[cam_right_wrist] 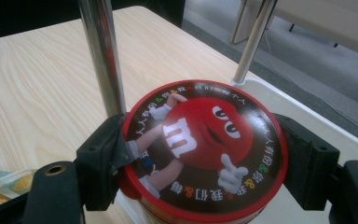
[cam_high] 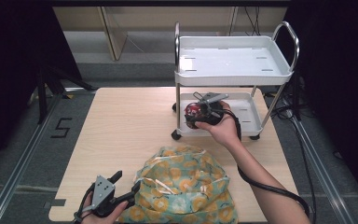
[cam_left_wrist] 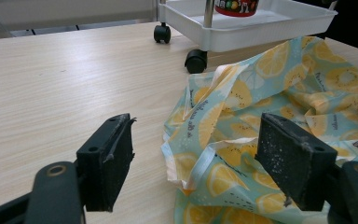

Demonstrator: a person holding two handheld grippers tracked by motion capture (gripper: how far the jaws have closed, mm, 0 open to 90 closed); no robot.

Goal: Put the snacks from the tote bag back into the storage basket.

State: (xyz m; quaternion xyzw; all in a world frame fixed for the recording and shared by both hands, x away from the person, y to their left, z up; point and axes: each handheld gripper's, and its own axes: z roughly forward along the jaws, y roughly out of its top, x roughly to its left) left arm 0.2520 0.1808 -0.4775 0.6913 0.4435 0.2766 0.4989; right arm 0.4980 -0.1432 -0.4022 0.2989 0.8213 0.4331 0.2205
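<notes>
Right gripper [cam_right_wrist: 205, 154] fingers clamp the round red candy tin [cam_right_wrist: 204, 148] upright by its sides over the white cart's lower tray [cam_high: 249, 122] near the surface's far right edge — left gripper [cam_left_wrist: 205, 161] fingers gape open, empty, beside the lemon-print bag [cam_left_wrist: 279, 116].

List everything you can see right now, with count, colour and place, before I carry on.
Round tin with red cartoon lid: one, red and dark brown, at the left end of the cart's lower tray, between the right gripper's jaws.
White two-tier trolley cart: one, white trays, chrome posts, black castors, at the table's far right.
Lemon-print cloth bag: one, teal and yellow, crumpled at the table's near edge.
Light wooden table: one, pale wood.
Left gripper: one, black, jaws open, beside the bag's edge.
Right gripper: one, black, jaws shut on the tin.
Hands: two, one on each gripper.
</notes>
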